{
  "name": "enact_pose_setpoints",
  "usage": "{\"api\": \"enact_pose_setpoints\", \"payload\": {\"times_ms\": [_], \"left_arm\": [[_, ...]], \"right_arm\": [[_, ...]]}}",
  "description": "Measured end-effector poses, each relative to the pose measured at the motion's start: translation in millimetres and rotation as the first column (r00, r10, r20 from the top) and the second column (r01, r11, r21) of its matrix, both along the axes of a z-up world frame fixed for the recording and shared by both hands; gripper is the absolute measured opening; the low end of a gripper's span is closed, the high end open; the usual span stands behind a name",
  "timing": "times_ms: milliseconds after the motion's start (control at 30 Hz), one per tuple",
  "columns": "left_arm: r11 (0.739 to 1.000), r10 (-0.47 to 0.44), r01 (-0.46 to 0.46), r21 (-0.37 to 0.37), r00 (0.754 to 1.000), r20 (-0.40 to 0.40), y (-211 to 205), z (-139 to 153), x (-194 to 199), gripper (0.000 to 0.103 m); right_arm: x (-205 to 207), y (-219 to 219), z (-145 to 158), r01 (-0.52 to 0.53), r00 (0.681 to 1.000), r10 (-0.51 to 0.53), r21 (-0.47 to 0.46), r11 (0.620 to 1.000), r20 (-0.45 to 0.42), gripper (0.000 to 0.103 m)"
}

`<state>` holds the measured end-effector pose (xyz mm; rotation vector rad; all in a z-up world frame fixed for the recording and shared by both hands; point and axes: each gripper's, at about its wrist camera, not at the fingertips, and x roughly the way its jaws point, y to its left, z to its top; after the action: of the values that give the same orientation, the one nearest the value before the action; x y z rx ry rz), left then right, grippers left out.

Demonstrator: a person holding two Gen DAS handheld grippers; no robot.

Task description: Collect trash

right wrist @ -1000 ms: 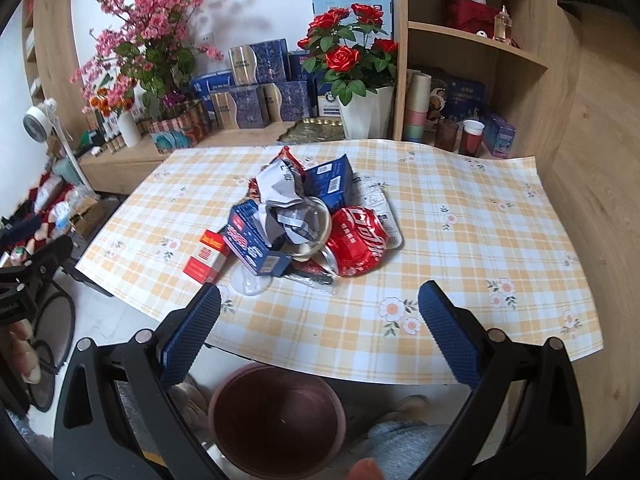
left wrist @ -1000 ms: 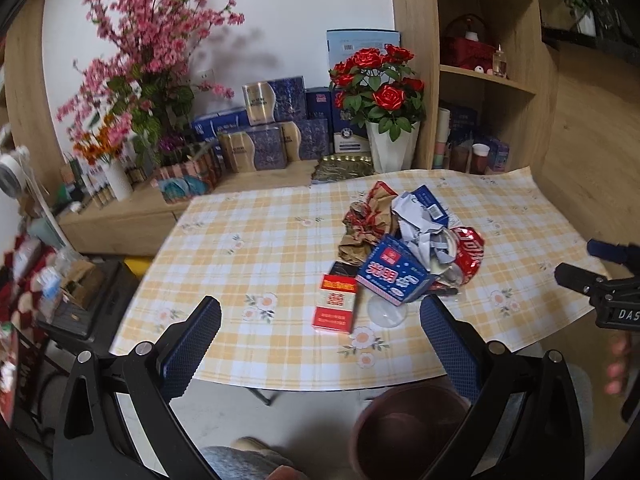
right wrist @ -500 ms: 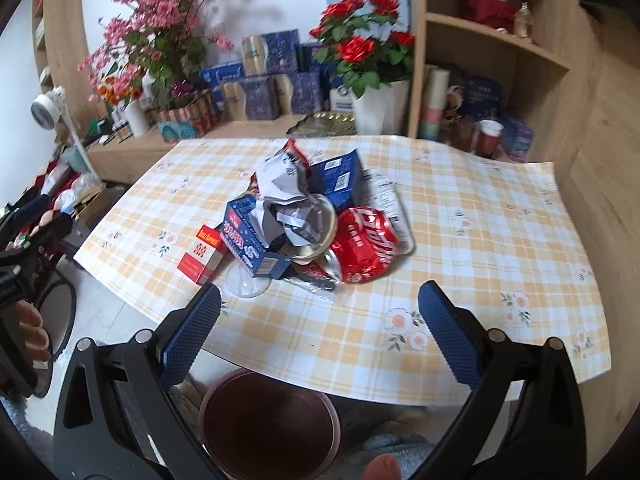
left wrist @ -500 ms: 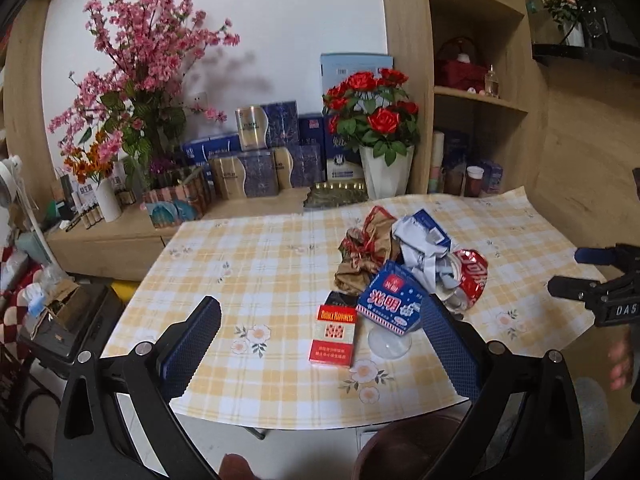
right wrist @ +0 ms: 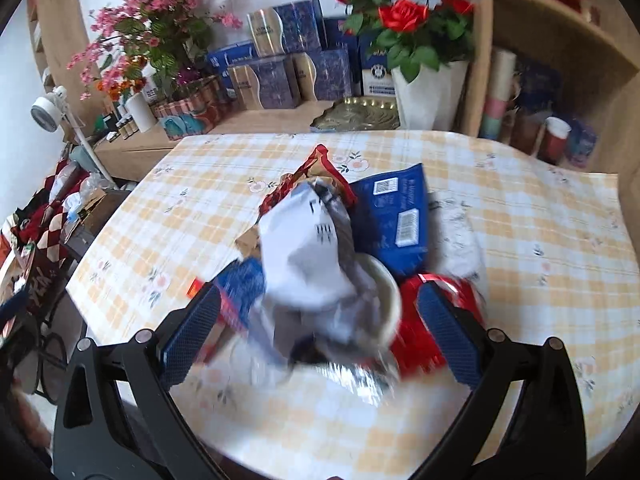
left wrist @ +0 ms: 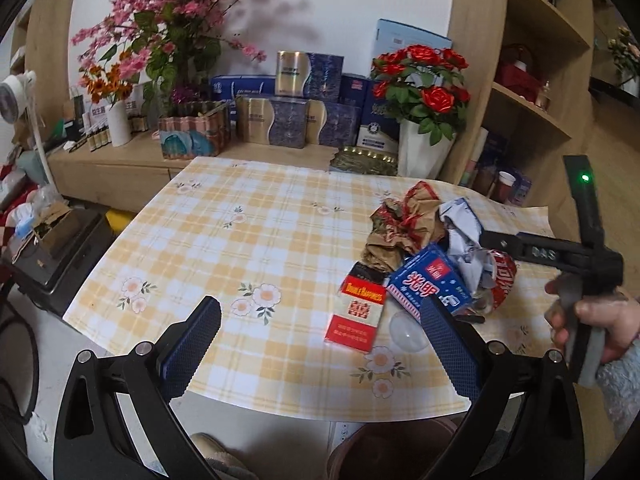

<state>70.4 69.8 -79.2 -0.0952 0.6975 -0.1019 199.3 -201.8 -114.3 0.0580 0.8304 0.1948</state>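
Note:
A heap of trash lies on the yellow checked table: a red cigarette box, a blue box, a brown crumpled wrapper, white crumpled paper and a crushed red can. My left gripper is open over the table's front edge, left of the heap, with nothing in it. My right gripper is open and low over the heap. The white crumpled paper sits between its fingers, with a blue pouch and the red can beside it. This view is blurred.
A brown bin stands on the floor under the table's front edge. A white vase of red roses, blue gift boxes and a pink flower arrangement line the sideboard behind. A clear round lid lies near the cigarette box.
Both grippers have come closer to the table. The right one has dropped forward over the trash heap, which now fills its view. Both remain open.

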Motion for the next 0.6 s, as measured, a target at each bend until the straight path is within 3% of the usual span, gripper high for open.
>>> {"api": "enact_pose_setpoints", "payload": {"times_ms": [267, 333, 367, 400, 467, 600], "left_arm": [[1.000, -0.030, 0.030, -0.010, 0.998, -0.047, 3.0, -16.9, 10.8, 0.098], [0.999, -0.050, 0.050, -0.005, 0.998, -0.048, -3.2, -19.6, 12.2, 0.097], [0.998, -0.063, 0.063, -0.004, 0.997, -0.048, -6.6, -20.9, 13.8, 0.097], [0.997, -0.075, 0.075, -0.005, 0.996, -0.048, -9.5, -22.0, 15.1, 0.097], [0.994, -0.105, 0.105, -0.013, 0.993, -0.050, -17.8, -24.3, 18.1, 0.097], [0.986, -0.168, 0.168, -0.001, 0.985, -0.041, -36.1, -29.1, 23.1, 0.097]], "right_arm": [[52.0, 9.0, -30.4, 0.036, 0.996, -0.033, 0.036, 0.999, -0.086, 0.096], [56.4, 12.0, -36.3, 0.015, 0.994, -0.011, 0.033, 0.999, -0.113, 0.083], [56.6, 13.8, -37.0, -0.003, 0.993, 0.008, 0.034, 0.999, -0.121, 0.062], [56.1, 15.6, -35.6, -0.032, 0.990, 0.036, 0.037, 0.999, -0.134, 0.057], [51.4, 13.1, -27.9, -0.039, 0.992, 0.045, 0.055, 0.998, -0.118, 0.054], [33.2, -2.2, 4.7, -0.032, 0.999, 0.033, 0.110, 0.993, -0.005, 0.053]]}}
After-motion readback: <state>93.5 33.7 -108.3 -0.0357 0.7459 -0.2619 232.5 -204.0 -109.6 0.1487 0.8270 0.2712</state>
